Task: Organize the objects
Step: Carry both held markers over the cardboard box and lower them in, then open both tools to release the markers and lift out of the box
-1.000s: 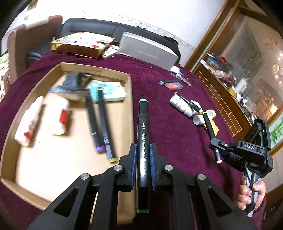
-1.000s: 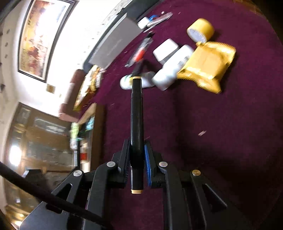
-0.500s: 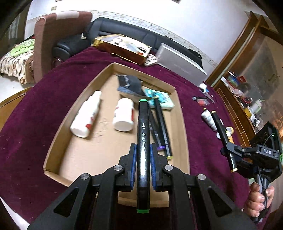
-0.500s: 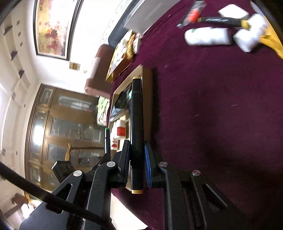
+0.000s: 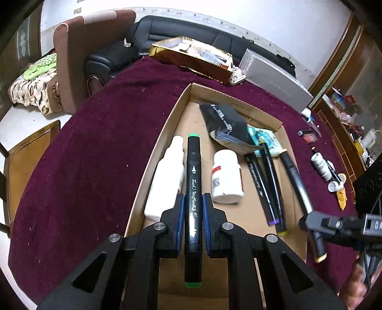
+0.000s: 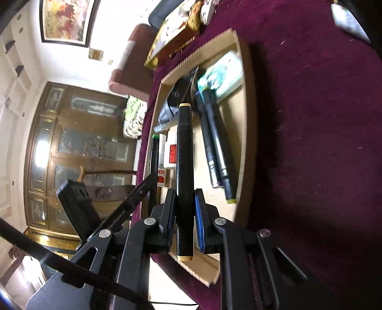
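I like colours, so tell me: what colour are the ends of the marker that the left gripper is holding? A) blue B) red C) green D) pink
C: the marker clamped in the left gripper has a green cap tip at its far end and a green band at its near end.

White walls, framed painting (image 6: 65, 20), black sofa (image 5: 181, 31), brown armchair (image 5: 78, 47), carved wooden doors (image 6: 78, 147), maroon tablecloth (image 5: 95, 143)
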`<action>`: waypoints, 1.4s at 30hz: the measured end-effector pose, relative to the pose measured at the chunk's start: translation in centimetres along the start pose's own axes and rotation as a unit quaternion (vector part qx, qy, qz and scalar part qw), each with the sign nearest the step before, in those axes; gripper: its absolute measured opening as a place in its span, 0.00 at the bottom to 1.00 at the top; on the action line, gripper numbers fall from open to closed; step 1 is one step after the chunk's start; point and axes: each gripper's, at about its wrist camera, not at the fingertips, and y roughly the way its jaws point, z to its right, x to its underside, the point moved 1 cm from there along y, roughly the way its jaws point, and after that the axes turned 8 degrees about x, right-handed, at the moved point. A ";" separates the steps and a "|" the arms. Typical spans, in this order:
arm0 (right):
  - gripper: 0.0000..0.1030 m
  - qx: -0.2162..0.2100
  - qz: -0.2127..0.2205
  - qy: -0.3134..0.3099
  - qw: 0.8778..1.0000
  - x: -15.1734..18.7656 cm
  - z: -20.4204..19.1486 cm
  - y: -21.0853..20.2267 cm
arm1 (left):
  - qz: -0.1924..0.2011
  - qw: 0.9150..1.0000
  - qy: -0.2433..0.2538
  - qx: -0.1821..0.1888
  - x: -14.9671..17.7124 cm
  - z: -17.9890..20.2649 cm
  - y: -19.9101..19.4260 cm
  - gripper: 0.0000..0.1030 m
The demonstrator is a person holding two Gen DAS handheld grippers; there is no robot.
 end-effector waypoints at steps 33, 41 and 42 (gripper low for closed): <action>0.13 0.172 -0.017 -0.117 0.978 0.4 -3.6 4.6 | 0.101 0.993 -0.052 0.038 0.6 -0.2 -6.7 0.30; 0.22 0.213 0.017 -0.148 0.966 1.0 -6.1 4.9 | 0.173 0.983 -0.054 0.020 1.6 -1.1 -12.6 0.45; 0.28 0.217 0.019 -0.154 0.964 1.2 -6.5 5.0 | 0.181 0.982 -0.057 0.019 1.6 -1.4 -13.0 0.48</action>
